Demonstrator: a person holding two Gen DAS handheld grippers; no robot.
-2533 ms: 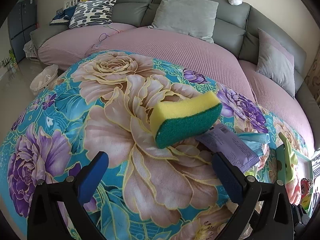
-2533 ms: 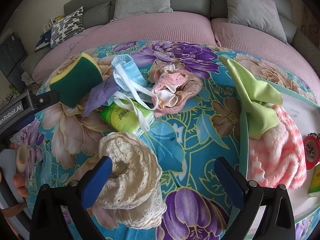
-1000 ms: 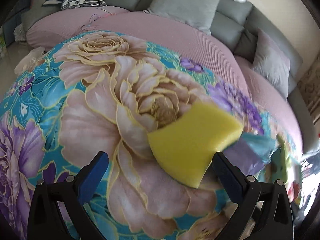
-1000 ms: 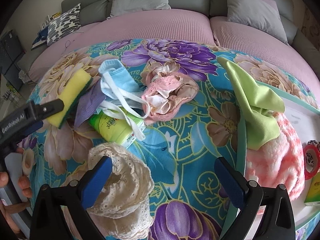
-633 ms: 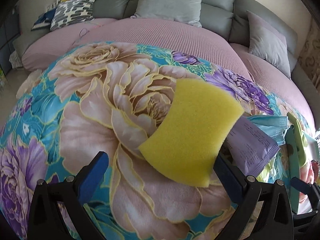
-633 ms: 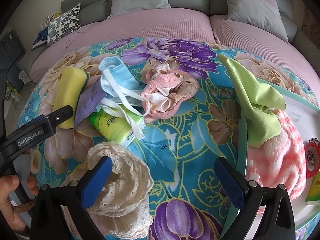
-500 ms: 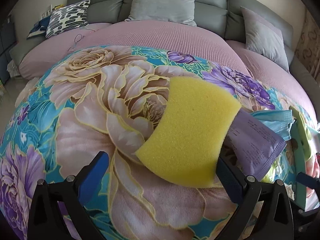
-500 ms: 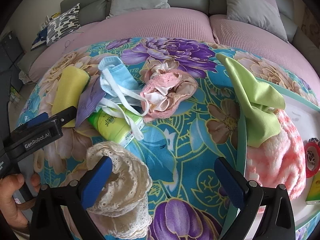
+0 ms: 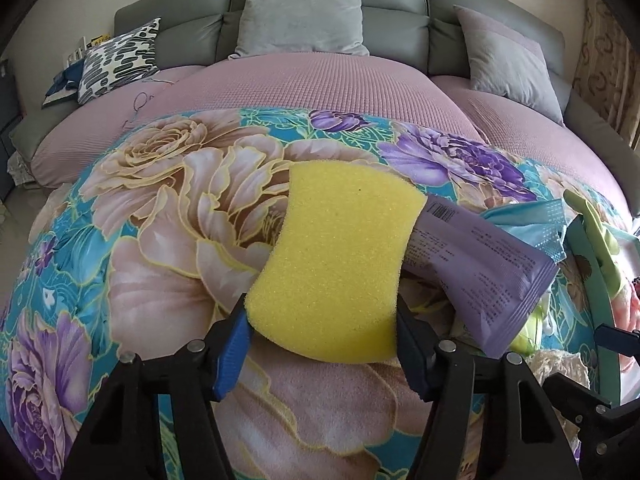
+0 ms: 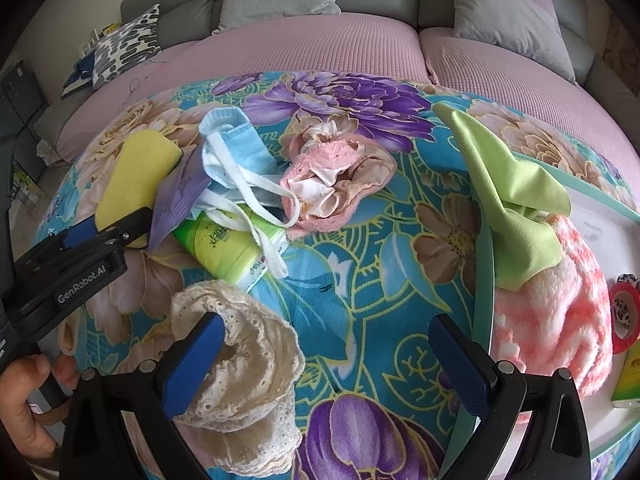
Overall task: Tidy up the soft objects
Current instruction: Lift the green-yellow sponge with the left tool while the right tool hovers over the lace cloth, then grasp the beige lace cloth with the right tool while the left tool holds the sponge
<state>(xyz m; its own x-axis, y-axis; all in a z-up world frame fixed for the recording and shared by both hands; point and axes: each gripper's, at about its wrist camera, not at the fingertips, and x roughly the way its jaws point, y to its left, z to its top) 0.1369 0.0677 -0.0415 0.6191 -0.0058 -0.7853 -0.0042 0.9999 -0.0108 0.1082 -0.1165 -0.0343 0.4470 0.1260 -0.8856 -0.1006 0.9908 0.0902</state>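
My left gripper is shut on the near end of a yellow sponge, yellow face up, on the floral cloth; the sponge also shows in the right wrist view. A purple packet lies against its right side. My right gripper is open and empty, its left finger touching a cream lace piece. Beyond lie a blue face mask, a green tissue pack and a pink lace cloth. At the right, a green cloth and pink fluffy towel rest on a white tray.
The floral cloth covers a table in front of a pink and grey sofa with cushions. A roll of tape and a small box lie in the tray at the far right.
The sponge has flipped from green face showing to yellow face up, and my left gripper has closed on its near end. My right gripper has stayed open over the lace.
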